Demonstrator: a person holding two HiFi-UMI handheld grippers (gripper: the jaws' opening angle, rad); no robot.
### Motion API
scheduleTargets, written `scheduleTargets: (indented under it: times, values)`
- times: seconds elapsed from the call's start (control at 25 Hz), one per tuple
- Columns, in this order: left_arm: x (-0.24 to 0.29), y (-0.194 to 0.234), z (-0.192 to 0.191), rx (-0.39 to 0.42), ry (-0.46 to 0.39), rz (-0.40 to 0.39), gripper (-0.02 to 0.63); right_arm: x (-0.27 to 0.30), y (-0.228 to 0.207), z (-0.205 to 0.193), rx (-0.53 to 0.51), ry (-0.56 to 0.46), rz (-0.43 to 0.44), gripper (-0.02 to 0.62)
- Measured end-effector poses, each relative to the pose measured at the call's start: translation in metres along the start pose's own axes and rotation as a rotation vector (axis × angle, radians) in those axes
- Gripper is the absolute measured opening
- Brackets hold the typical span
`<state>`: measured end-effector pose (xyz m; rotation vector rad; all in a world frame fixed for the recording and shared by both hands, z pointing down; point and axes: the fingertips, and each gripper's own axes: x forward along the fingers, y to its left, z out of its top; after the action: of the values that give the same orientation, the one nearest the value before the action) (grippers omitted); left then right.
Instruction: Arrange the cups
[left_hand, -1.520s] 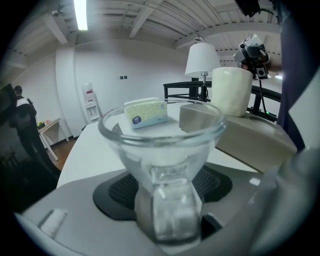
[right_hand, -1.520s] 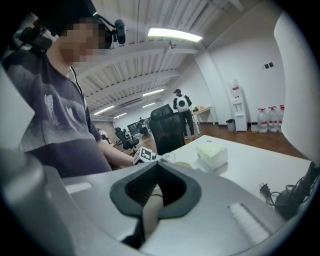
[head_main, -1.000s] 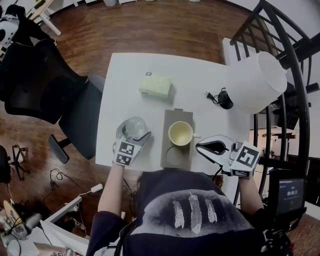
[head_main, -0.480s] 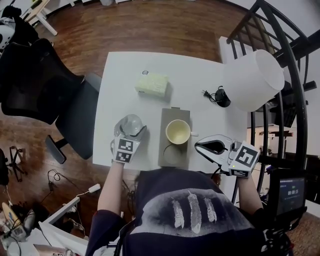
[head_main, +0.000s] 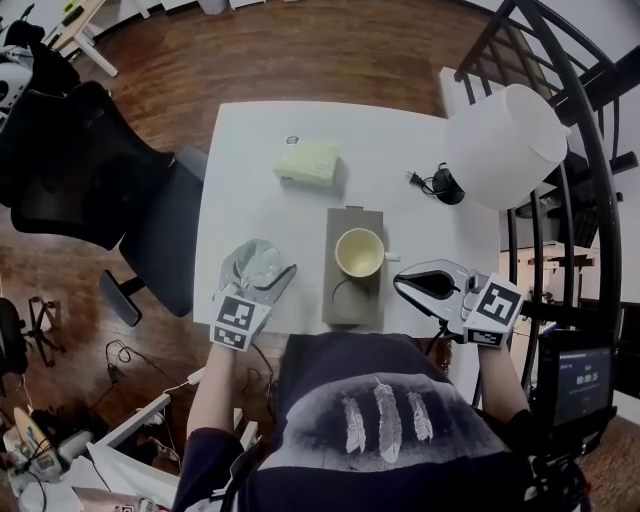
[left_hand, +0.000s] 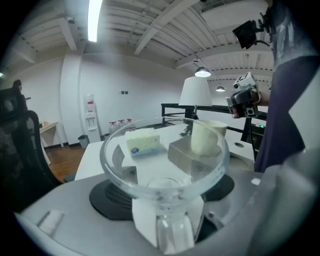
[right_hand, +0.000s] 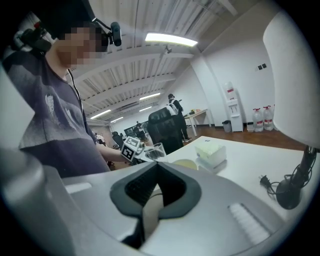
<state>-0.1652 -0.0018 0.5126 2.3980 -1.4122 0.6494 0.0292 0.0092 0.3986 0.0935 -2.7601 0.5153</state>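
Cups, arrangement part done: cream mug (head_main: 360, 252) seated on far end of grey tray (head_main: 352, 305), near end vacant; clear glass cup (left_hand: 165, 150) clamped in left gripper (head_main: 265, 262), jaws just closing onto it, left of tray; right gripper (head_main: 405, 284) pinched together, empty

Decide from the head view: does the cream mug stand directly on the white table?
No, the cream mug stands on a grey block, not the table.

The right gripper (right_hand: 157, 170): jaws pressed flat together, nothing between them. Past the tips, white table (right_hand: 240, 162): cream cup (right_hand: 186, 163), pale packet (right_hand: 210, 150) behind it, black cord (right_hand: 265, 181) to the right. A clear glass (right_hand: 156, 150) just left of the cup, beside the person's forearm (right_hand: 107, 156). A white lampshade (right_hand: 295, 75) at right edge.
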Motion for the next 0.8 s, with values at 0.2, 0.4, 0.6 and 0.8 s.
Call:
scheduleTargets:
  times: [0.2,0.4,0.6,0.8]
  values:
    - [-0.019,-0.037,0.046,0.097,-0.059,-0.134,0.377,-0.006,0.006,-0.001,-0.010,-0.008,-0.002,0.002]
    - [-0.038,-0.075,0.069,0.183,-0.062,-0.265,0.377,-0.011,0.006,-0.003,-0.013,-0.023,-0.018,0.002]
    - [-0.040,-0.112,0.076,0.277,-0.040,-0.382,0.377,-0.016,0.009,-0.007,-0.011,-0.042,-0.032,0.002]
    - [-0.019,-0.146,0.052,0.339,0.027,-0.486,0.379,-0.022,0.014,-0.013,0.007,-0.048,-0.040,0.002]
